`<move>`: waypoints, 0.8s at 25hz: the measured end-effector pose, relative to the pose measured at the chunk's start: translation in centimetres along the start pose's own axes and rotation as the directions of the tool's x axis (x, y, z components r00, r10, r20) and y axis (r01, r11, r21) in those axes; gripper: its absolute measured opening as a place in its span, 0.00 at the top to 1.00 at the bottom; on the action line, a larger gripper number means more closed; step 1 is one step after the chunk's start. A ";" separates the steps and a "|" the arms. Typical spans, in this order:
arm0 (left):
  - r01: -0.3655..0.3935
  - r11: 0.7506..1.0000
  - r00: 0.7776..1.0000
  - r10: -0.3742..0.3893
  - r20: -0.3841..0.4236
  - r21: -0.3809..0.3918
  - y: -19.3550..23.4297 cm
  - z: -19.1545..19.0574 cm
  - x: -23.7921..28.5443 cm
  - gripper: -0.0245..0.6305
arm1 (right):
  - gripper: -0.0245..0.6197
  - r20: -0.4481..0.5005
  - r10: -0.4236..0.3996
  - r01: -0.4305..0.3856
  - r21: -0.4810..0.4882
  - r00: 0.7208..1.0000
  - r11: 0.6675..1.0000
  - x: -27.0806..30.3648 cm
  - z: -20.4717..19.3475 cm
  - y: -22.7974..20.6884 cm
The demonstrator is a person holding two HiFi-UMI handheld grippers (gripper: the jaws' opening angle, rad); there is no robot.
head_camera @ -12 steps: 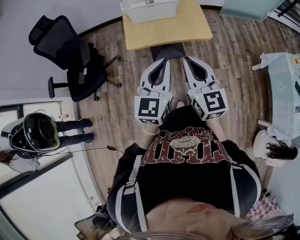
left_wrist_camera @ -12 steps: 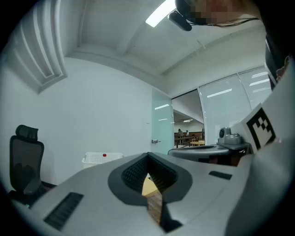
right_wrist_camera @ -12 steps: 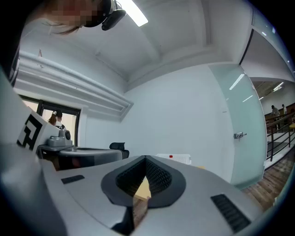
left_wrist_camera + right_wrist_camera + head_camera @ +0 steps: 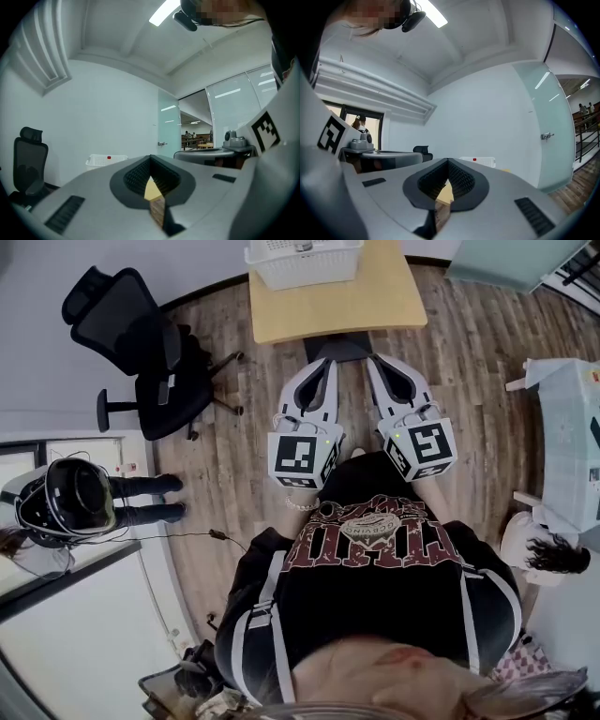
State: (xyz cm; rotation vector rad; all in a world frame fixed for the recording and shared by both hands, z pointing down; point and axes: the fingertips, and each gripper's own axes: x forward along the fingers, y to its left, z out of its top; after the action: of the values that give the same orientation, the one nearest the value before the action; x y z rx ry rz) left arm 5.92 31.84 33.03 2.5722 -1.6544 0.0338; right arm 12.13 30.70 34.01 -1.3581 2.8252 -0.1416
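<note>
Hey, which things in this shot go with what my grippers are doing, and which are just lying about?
In hand: left hand-held gripper, shut and empty; right hand-held gripper, shut and empty; wooden table and white basket, straight ahead of both, not touched.
Lying about: black office chair; glass table; wood floor.

Bright, even indoor light. Src: long white ceiling strip lamp (image 4: 162,12), blown out in both gripper views. Shadows soft on brown plank floor (image 4: 234,427). Heavy fisheye bend, dark vignette at edges. Grey left gripper (image 4: 151,164) close-up slightly soft.
</note>
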 end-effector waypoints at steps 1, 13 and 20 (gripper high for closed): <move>-0.005 1.000 1.000 0.005 0.000 0.000 -0.1 -0.1 0.2 0.89 | 0.94 -0.001 0.004 -0.004 0.000 1.000 1.000 0.1 -0.1 -0.2; -0.026 1.000 1.000 0.026 -0.016 -0.013 1.4 -0.7 3.6 0.89 | 0.94 -0.015 0.030 -0.030 0.012 0.999 0.999 3.3 -0.5 -2.2; -0.001 1.000 1.000 0.001 -0.021 -0.016 5.0 -0.6 7.8 0.89 | 0.94 -0.018 0.008 -0.008 0.013 1.000 1.000 8.4 -0.5 -4.2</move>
State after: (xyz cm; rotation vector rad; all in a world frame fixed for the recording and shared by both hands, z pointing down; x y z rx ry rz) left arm 4.60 22.74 34.45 2.5502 -1.6424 0.0476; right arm 10.08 21.57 35.20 -1.3503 2.8385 -0.1733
